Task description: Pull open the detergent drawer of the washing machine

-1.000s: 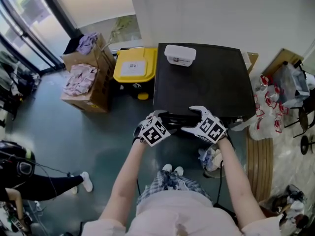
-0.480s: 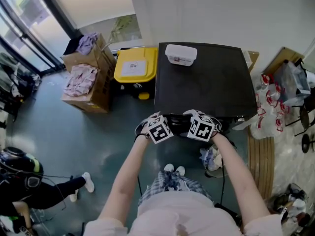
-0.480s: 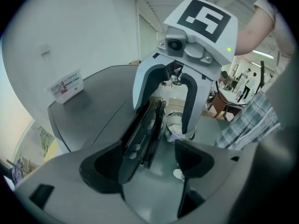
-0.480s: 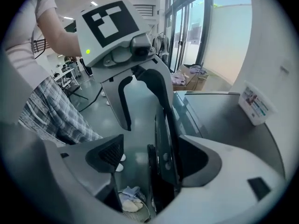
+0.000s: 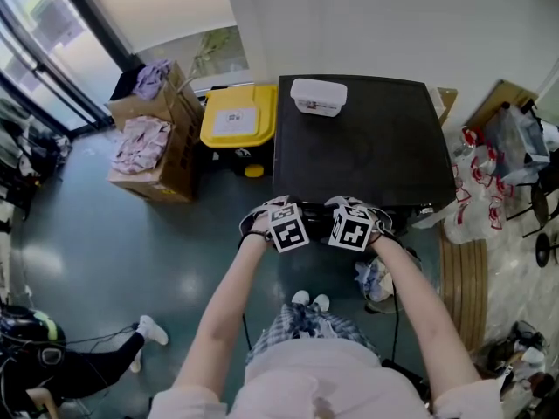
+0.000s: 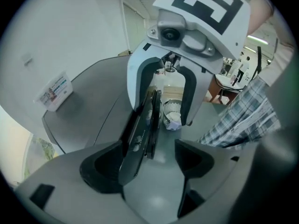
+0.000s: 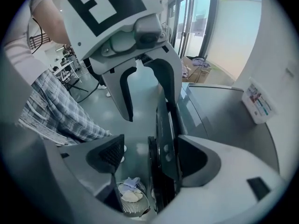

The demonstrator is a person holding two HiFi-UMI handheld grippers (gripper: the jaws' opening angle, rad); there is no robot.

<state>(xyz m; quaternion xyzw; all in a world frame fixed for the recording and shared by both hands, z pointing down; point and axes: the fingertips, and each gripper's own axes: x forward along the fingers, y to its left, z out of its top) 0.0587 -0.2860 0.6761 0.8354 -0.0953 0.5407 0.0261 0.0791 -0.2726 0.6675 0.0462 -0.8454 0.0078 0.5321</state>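
The black washing machine (image 5: pixel 362 147) stands against the wall, seen from above. Its glossy front control panel (image 6: pixel 140 125) (image 7: pixel 166 125) runs edge-on between the jaws in both gripper views; I cannot pick out the drawer's face. My left gripper (image 5: pixel 293 221) (image 6: pixel 149 164) points steeply down over the panel's top edge, open, with the panel near its left jaw. My right gripper (image 5: pixel 349 225) (image 7: pixel 152 157) hangs close beside it, also open, the panel next to its right jaw. Each gripper shows in the other's view, the right gripper (image 6: pixel 161 118) and the left gripper (image 7: pixel 149 108).
A white plastic container (image 5: pixel 319 97) sits on the machine's lid. A yellow-lidded bin (image 5: pixel 238 116) and cardboard boxes of clothes (image 5: pixel 148 142) stand to the left. A small basket with cloths (image 5: pixel 376 279) (image 7: pixel 133 197) is on the floor below. Bags (image 5: pixel 476 190) crowd the right side.
Both grippers have sunk to the machine's front edge and rolled. The right one has drawn in toward the left, so their marker cubes now sit side by side.
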